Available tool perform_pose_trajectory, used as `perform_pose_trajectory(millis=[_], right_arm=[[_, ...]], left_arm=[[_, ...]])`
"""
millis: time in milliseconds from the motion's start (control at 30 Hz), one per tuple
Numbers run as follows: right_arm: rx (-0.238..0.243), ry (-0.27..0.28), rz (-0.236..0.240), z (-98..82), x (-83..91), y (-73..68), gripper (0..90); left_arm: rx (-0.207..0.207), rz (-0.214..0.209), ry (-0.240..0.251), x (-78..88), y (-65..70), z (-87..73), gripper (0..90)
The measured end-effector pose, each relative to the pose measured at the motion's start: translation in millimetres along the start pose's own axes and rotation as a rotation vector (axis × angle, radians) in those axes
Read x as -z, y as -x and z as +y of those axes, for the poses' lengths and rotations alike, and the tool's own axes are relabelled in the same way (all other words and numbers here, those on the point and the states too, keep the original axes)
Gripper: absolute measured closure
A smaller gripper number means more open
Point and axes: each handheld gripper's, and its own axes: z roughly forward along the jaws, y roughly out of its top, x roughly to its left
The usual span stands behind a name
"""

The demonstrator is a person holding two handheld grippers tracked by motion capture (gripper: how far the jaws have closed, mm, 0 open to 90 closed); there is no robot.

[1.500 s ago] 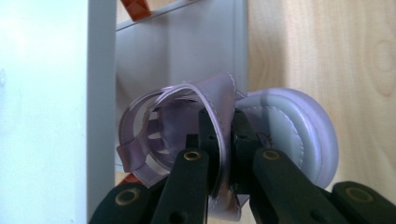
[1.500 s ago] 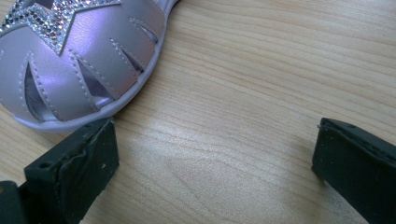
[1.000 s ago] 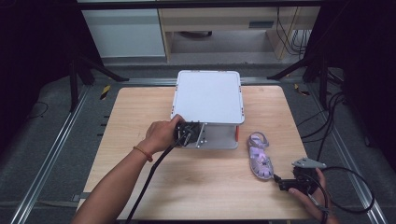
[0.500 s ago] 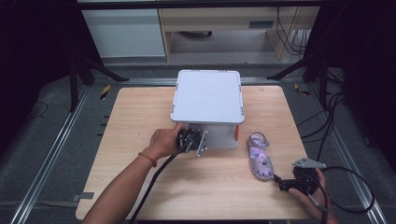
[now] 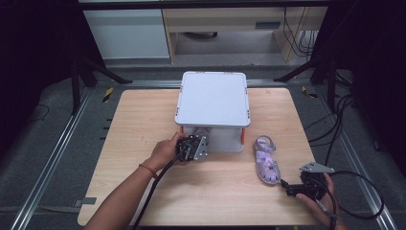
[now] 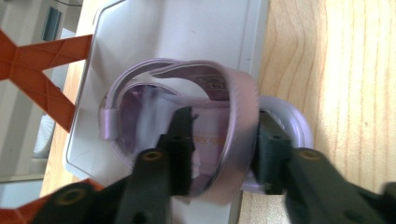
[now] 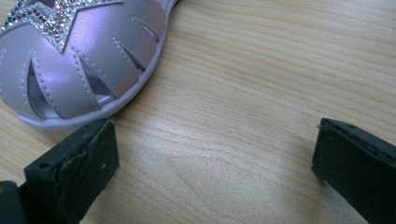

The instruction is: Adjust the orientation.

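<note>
From the high view, the left gripper (image 5: 195, 146) reached into the white lidded plastic box's (image 5: 213, 103) open front, apparently to leave a lilac strapped sandal (image 6: 187, 112) inside. In the left gripper view its jaws, just opening, straddled the heel strap loosely. In the right gripper view, wide-apart jaws waited beside the second glittery lilac sandal (image 7: 74, 60) on the wooden table (image 7: 261, 93).

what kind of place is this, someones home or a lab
Most likely a lab or recording workspace, not a home. A bare wooden table stands between metal floor rails, dark stands with trailing cables flank it, and a person works with cabled handheld grippers on a lilac sandal beside a white box.
</note>
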Motion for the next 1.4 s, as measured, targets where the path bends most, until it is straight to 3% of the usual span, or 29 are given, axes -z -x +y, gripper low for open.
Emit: perform_pose_trajectory(millis=[33,67,100,133,233,333,367,400,433,567,700,767,800,867,1000,1067,1133,1300,1400], right_arm=[[0.000,0.000,0.000,-0.1,0.1,-0.1,0.7],[0.000,0.000,0.000,-0.1,0.1,-0.1,0.7],[0.000,0.000,-0.001,-0.1,0.1,-0.1,0.7],[0.000,0.000,-0.001,-0.1,0.1,-0.1,0.7],[-0.001,0.000,0.000,-0.1,0.1,-0.2,0.7],[0.000,0.000,-0.001,-0.1,0.1,-0.1,0.7],[-0.001,0.000,-0.001,-0.2,0.2,-0.2,0.7],[-0.001,0.000,-0.001,-0.2,0.2,-0.2,0.7],[-0.001,0.000,-0.001,-0.2,0.2,-0.2,0.7],[-0.002,0.000,-0.001,-0.3,0.2,-0.3,0.7],[-0.002,-0.002,-0.002,-0.3,0.4,-0.4,0.7],[-0.002,-0.002,-0.002,-0.3,0.4,-0.3,0.7],[-0.002,-0.002,-0.002,-0.3,0.4,-0.3,0.7],[-0.003,-0.002,-0.002,-0.3,0.4,-0.4,0.7],[-0.004,-0.002,-0.002,-0.3,0.4,-0.4,0.7],[-0.002,-0.001,-0.001,-0.2,0.2,-0.2,0.7],[-0.001,-0.001,0.002,0.5,-0.3,-0.2,0.6],[-0.001,-0.001,0.002,0.6,-0.5,-0.2,0.7],[-0.001,-0.001,0.002,0.6,-0.5,-0.2,0.6]], left_arm=[[0.024,-0.004,0.006,2.3,-0.9,-0.5,42.0],[0.051,-0.003,0.016,5.1,-1.5,-1.0,42.0],[0.102,0.006,0.035,11.6,-2.7,-2.2,29.5],[0.102,0.006,0.035,11.6,-2.7,-2.2,25.8],[0.175,-0.006,0.054,20.2,-2.2,-5.5,19.0],[0.205,0.001,0.060,27.7,2.7,-7.8,15.0],[0.268,-0.013,0.090,32.6,4.7,-11.5,13.5],[0.302,-0.016,0.106,34.8,6.1,-14.2,12.4],[0.302,-0.016,0.106,34.8,6.1,-14.2,12.6],[0.416,-0.039,0.124,32.7,16.2,-24.1,11.0],[0.437,-0.082,0.094,20.5,29.8,-29.0,9.7],[0.430,-0.068,0.067,11.8,33.3,-29.1,9.7],[0.449,-0.053,0.058,5.0,32.7,-29.4,10.4],[0.450,-0.031,0.052,3.4,31.1,-29.8,12.8],[0.550,-0.006,0.098,-0.7,24.3,-32.5,13.8],[0.535,0.001,0.076,-3.4,23.7,-33.7,13.7],[0.572,0.009,0.082,-7.2,22.2,-34.9,13.4],[0.556,0.022,0.081,-10.7,21.3,-30.6,12.6],[0.580,0.030,0.080,-14.0,16.8,-28.9,13.4]])
